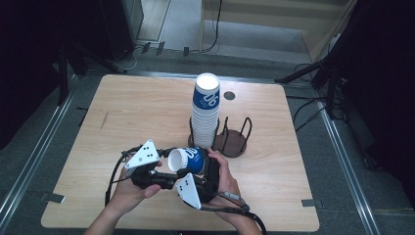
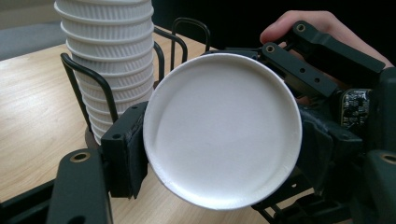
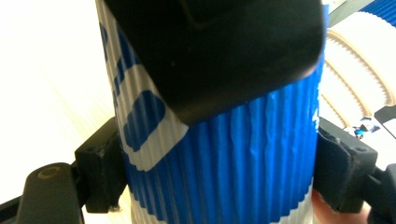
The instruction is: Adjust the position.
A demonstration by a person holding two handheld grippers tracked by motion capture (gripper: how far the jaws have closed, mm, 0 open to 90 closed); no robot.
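Cup [image 1: 188, 159] under inspection: one blue-and-white ribbed paper cup, lying on its side above the desk [image 1: 127, 112], just in front of the wire cup rack [image 1: 230, 139]. Its long axis runs roughly level, parallel to the near desk edge; the open white mouth points toward the person's left, the base toward the right.

Left gripper [image 1: 164, 169]: in the left gripper view the cup mouth [image 2: 222, 128] faces the camera squarely, a full white circle. One black finger [image 2: 123, 149] presses the rim on the left, the other sits against it on the right; the fingers are closed on the cup at rim width.

Right gripper [image 1: 203, 169]: in the right gripper view the blue ribbed wall [image 3: 243, 158] stands between both fingers [image 3: 100, 165], which touch it on either side, clamped on the cup body. A black finger of the left gripper overlaps the wall from above in that view.

Both hands lie close together in front of the rack, the left hand [image 1: 129, 193] and the right hand [image 1: 230, 183] each wrapped around a gripper.

Surroundings: a tall stack of nested cups [image 1: 205, 110] stands upright in the rack's left bay, directly behind the held cup; in the left gripper view its ribbed white sides rise beside the wire hoops. The rack's right bay shows its dark round base. A small dark round disc [image 1: 229, 95] lies on the desk beyond the rack.
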